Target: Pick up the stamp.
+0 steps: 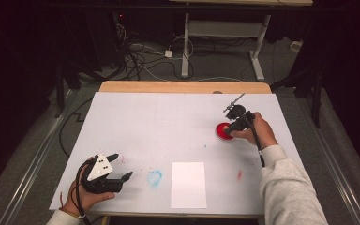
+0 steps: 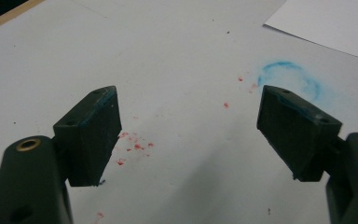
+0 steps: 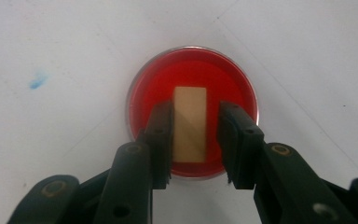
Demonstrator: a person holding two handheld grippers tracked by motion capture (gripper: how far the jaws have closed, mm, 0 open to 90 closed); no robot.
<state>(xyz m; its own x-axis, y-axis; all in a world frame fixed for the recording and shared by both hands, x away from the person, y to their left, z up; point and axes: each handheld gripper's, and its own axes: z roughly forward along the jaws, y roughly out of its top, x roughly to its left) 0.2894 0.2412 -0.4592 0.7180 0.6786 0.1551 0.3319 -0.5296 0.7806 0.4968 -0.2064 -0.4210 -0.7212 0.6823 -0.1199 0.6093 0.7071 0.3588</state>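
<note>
The right tool [image 3: 195, 140] brackets a tan rectangular wooden block [image 3: 190, 123] standing in a round dish of red paint [image 3: 192, 74] at the white counter's [image 1: 168, 126] far right; its left pad touches the block, its right stands just apart. The left tool [image 2: 189, 130] rests wide open and empty at the near left.

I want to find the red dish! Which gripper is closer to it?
The right gripper. Its fingers sit over the red dish, either side of a tan block standing in it. The left gripper is far away, at the table's opposite near corner, fingers wide apart.

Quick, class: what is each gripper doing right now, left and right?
Left gripper: open, holding nothing.
Right gripper: around the wooden block in the red dish; a gap shows on one side.
</note>
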